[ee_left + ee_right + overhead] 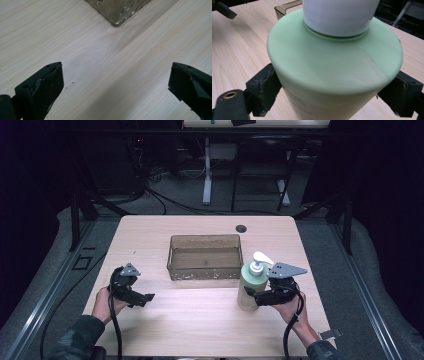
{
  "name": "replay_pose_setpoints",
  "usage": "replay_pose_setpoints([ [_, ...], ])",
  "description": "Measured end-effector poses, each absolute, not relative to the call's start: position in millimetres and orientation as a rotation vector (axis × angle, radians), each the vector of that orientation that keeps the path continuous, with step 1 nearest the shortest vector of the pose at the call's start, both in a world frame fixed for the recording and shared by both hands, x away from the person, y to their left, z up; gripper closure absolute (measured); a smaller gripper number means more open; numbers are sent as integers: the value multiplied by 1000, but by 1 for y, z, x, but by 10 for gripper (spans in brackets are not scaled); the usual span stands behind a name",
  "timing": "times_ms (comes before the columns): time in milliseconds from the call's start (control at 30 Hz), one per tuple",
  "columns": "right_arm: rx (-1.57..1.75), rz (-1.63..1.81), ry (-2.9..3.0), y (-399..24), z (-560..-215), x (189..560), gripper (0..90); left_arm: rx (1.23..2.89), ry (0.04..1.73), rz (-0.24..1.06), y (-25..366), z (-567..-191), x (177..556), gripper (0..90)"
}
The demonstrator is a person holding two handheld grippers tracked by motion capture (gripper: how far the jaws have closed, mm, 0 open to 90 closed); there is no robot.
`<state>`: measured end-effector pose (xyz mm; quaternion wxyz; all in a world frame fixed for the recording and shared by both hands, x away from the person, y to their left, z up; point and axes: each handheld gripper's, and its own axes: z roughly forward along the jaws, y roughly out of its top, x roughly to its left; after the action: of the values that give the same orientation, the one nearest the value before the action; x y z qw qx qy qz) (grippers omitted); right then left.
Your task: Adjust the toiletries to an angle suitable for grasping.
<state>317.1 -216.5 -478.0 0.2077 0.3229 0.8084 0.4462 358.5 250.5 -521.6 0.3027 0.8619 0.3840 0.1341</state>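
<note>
The right hand-held gripper is closed around the lower body of a pale green pump bottle, one black jaw pressed against each side of it. In the right gripper view the bottle sits squarely between the jaws, its green shoulder and white pump collar rising right in front of the camera. From the high view the bottle stands upright on the desk, towards its right side, with the white pump head turned to the right above the gripper's grey plate. The bottle is just beside the front right corner of a brown see-through tray, which rests near the middle of the desk.

The left hand-held gripper is held low over the left part of the desk, well apart from the bottle, and points towards the middle. Its jaws stand wide apart with nothing between them; in the left gripper view only bare wood grain lies in the gap, and a corner of the tray shows farther ahead.
</note>
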Motion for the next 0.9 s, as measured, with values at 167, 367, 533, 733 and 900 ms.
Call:
replay_pose_setpoints([
  [167,878,1248,2266,-207,-478,320,122,2258,1054,337,251,-521,359,1],
  [367,849,1258,2283,-194,-478,323,122,2263,1049,332,252,-521,360,1],
  [533,827,1268,2297,-181,-478,327,122,2266,1047,335,252,-521,360,1],
  [733,800,1281,2314,-169,-479,330,122,2270,1047,319,253,-520,360,1],
  [900,785,1291,2323,-162,-479,332,122,2267,1043,326,252,-520,360,1],
])
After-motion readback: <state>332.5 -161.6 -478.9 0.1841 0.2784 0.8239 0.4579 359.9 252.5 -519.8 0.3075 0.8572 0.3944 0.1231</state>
